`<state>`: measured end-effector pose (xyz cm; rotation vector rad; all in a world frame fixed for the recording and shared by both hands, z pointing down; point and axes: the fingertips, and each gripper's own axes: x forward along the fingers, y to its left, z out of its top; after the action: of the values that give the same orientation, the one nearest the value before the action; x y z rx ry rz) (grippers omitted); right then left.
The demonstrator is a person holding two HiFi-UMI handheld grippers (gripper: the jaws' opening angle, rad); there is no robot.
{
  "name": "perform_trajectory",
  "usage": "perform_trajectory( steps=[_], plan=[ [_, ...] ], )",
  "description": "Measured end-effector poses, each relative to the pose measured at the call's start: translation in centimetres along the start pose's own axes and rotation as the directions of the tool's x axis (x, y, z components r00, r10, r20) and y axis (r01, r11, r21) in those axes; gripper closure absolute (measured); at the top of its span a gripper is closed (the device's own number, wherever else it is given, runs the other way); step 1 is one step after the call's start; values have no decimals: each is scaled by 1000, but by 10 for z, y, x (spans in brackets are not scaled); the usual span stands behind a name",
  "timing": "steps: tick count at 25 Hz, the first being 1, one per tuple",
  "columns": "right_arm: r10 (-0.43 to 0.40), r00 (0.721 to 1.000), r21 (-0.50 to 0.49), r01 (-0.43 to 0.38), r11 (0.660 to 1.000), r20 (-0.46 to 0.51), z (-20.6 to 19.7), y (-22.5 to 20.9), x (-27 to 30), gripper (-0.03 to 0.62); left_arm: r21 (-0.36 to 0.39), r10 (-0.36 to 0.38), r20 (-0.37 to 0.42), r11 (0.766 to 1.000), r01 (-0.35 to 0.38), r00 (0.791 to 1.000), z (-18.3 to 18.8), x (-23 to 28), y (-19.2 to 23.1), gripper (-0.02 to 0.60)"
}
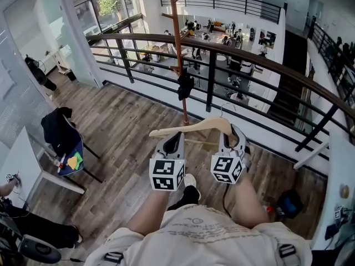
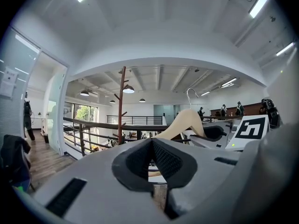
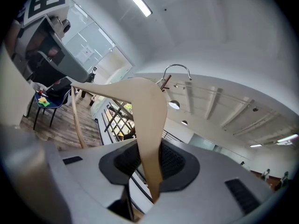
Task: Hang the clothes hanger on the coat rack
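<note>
Clamping the clothes hanger (image 3: 149,111) is the right gripper (image 3: 150,167): one wooden arm of it runs straight down between the fingers (image 3: 174,160), pads tight on both faces. Shoulder and wire hook (image 3: 177,68) stand above the fingertips, and the other arm sweeps off toward the left gripper's side.

Left gripper (image 2: 152,160): fingers narrow, only a thin slit between the pads. A pale strip shows through the slit just beyond the tips. Can't tell if it touches. The hanger's shoulder (image 2: 184,122) rises off to that gripper's right.

Pose, head view: both forearms are out in front of the torso, with the left gripper (image 1: 173,137) and right gripper (image 1: 232,132) side by side, close together, pointing about level, marker cubes facing back. The hanger (image 1: 194,127) lies across both sets of fingertips. The coat rack (image 1: 178,49) stands ahead of the fingers by the railing (image 1: 144,36), well apart from the hanger, with a black item (image 1: 184,86) hanging on its pole.

View differences: only the right gripper view shows the grip itself. The left gripper view shows the coat rack (image 2: 122,106) upright with bare pegs, left of its fingers. Only the head view gives the gap from hanger to rack, plus a chair (image 1: 64,134) draped with dark cloth off left.
</note>
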<state>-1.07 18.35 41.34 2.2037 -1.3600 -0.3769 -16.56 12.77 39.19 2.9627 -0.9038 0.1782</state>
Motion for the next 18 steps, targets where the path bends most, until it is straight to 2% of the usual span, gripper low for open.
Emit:
perform_trajectory(
  steps=[18],
  plan=[
    [21, 999, -5, -22, 1000, -27, -29, -4, 88, 488, 0, -5, -14, 1000, 5, 1000, -6, 91, 24, 577]
  ],
)
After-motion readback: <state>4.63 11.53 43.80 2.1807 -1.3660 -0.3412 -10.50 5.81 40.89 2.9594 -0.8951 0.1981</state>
